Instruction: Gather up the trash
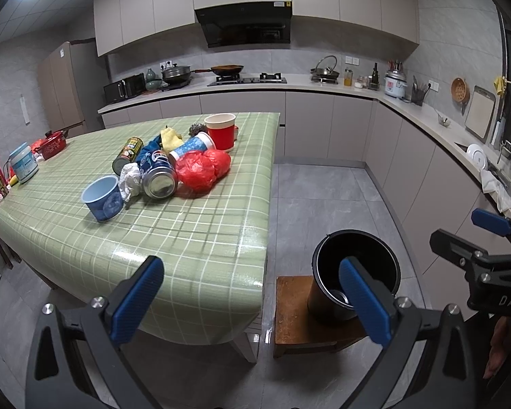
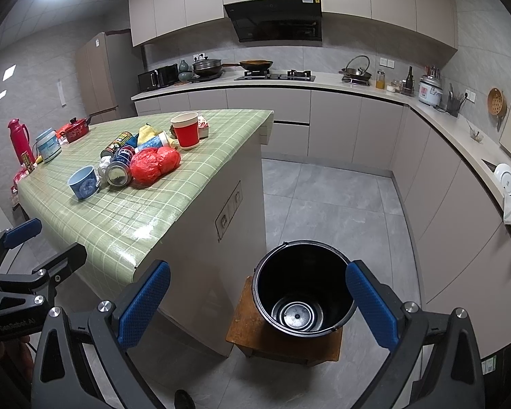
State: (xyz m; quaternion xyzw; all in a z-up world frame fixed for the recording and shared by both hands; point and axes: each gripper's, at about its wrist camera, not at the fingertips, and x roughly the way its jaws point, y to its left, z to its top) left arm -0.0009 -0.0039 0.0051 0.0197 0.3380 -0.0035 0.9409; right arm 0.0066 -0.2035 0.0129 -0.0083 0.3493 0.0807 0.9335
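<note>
A pile of trash lies on the green checked table (image 1: 201,231): a blue cup (image 1: 104,197), a crumpled white paper (image 1: 130,180), a blue drink can (image 1: 158,175), a dark can (image 1: 127,155), a red plastic bag (image 1: 202,167), a red paper cup (image 1: 221,131) and a tipped blue cup (image 1: 192,146). An empty black bucket (image 2: 303,289) stands on a low wooden stool (image 2: 245,327) beside the table. My left gripper (image 1: 252,303) is open and empty before the table's near edge. My right gripper (image 2: 259,303) is open and empty above the bucket.
A red thermos (image 2: 18,139), a white tub (image 2: 49,145) and a red pot (image 2: 76,129) stand at the table's far left. Kitchen counters (image 2: 323,81) with cookware run along the back and right walls. Grey tiled floor (image 2: 334,197) lies between table and counters.
</note>
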